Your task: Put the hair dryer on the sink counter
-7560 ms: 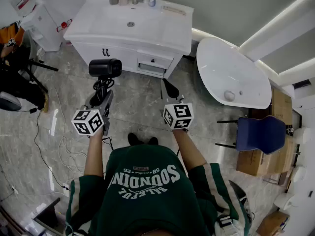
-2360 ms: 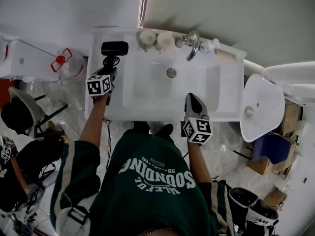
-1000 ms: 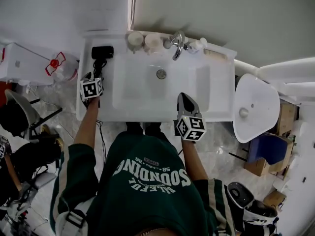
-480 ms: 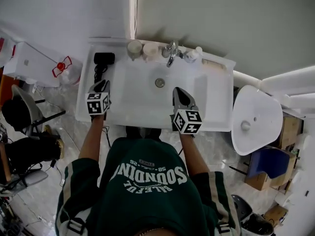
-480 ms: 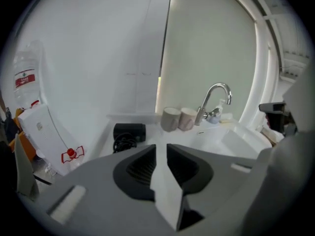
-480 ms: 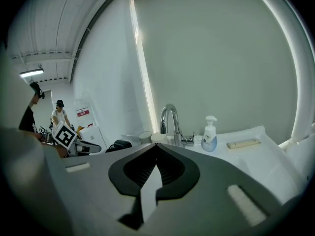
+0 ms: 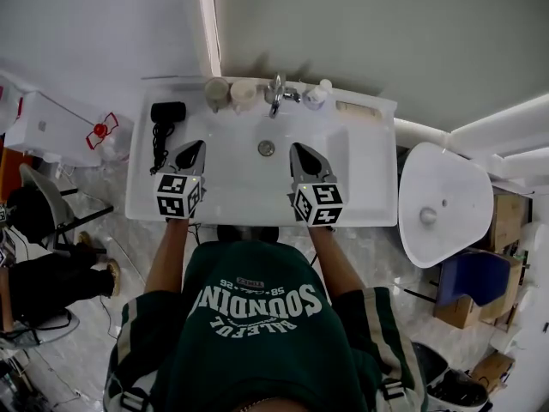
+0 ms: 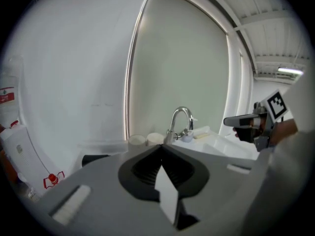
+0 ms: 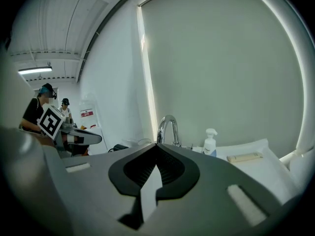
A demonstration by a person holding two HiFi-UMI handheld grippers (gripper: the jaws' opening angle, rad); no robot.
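Note:
The black hair dryer lies on the left end of the white sink counter, its cord trailing toward the front edge. In the left gripper view the hair dryer shows as a dark shape to the left. My left gripper hovers over the basin's left rim, to the right of and nearer than the dryer, shut and empty; its jaws meet at the tip. My right gripper hangs over the basin's right side, also shut with nothing in it.
A chrome faucet stands at the back of the basin, with two cups to its left and a spray bottle and a tan bar to its right. A white oval fixture sits right of the counter. A chair stands left.
The left gripper, which held the hair dryer earlier, has left it on the counter, drawn back toward the basin and closed its jaws. The right gripper has moved forward over the basin.

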